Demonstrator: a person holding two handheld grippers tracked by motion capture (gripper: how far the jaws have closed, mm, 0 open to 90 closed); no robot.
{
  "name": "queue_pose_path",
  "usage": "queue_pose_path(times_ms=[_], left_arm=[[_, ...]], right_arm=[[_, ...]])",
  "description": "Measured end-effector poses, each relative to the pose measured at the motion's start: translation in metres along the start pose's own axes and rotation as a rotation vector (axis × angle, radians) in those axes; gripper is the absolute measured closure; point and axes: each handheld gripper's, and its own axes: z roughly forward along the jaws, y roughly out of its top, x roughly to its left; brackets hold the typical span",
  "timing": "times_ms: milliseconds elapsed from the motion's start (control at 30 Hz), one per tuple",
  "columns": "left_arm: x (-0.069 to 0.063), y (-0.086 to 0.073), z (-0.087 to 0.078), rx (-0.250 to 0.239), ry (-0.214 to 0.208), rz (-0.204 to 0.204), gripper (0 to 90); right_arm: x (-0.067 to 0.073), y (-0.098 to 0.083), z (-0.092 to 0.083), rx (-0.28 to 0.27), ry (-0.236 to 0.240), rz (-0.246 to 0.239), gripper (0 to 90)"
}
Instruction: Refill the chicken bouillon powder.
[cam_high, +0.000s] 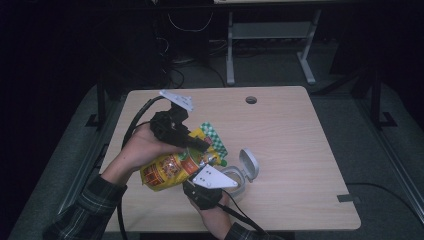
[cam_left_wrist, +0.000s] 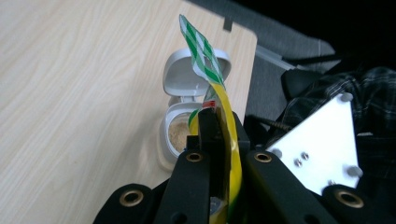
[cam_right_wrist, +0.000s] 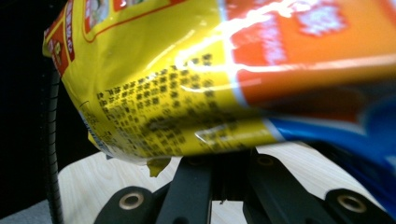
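Yellow foil with red and orange print marks the snack pouch (cam_high: 167, 170), which hangs tilted above the lower-left part of the pale wooden table (cam_high: 290, 140) in the high view, its green-and-white checked top edge pointing toward the middle of the frame. The left gripper (cam_high: 192, 141), held in a hand (cam_high: 142, 147) that enters from the lower left in a plaid sleeve, has its black jaws drawn narrow and clamped on the pouch near that top; in the left gripper view the yellow film (cam_left_wrist: 229, 135) runs up between the two jaws, and the checked strip (cam_left_wrist: 201, 46) stands above them in the upper centre. The right gripper (cam_high: 202, 192), with its grey three-cornered plate on top, sits at the lower centre of the high view, just below the pouch; its own view has the crumpled printed pouch (cam_right_wrist: 196, 84) spread across the upper frame right over the jaws, which stand close together, and the bottom edge of the pouch seems caught between them, though the exact contact is hidden. Just to the right of both grippers in the high view, a small white round container (cam_high: 239, 181) rests on the table with its hinged lid (cam_high: 248, 164) flipped open; the left gripper view shows a tan powder (cam_left_wrist: 180, 135) inside it.
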Motion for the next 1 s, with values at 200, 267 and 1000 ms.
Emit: queue_pose_path(times_ms=[200, 267, 1000], left_arm=[[0.004, -0.018, -0.021, -0.108, -0.003, 0.012, 90.0], [0.005, -0.022, -0.026, -0.134, 0.003, 0.006, 90.0], [0.062, -0.094, -0.024, -0.427, 0.231, -0.098, 90.0]], right_arm=[[0.002, 0.009, -0.003, 0.043, -0.038, -0.044, 89.7], [0.0, 0.012, -0.004, 0.07, -0.041, -0.038, 89.7], [-0.044, 0.031, -0.036, 0.203, -0.036, -0.068, 89.0]])
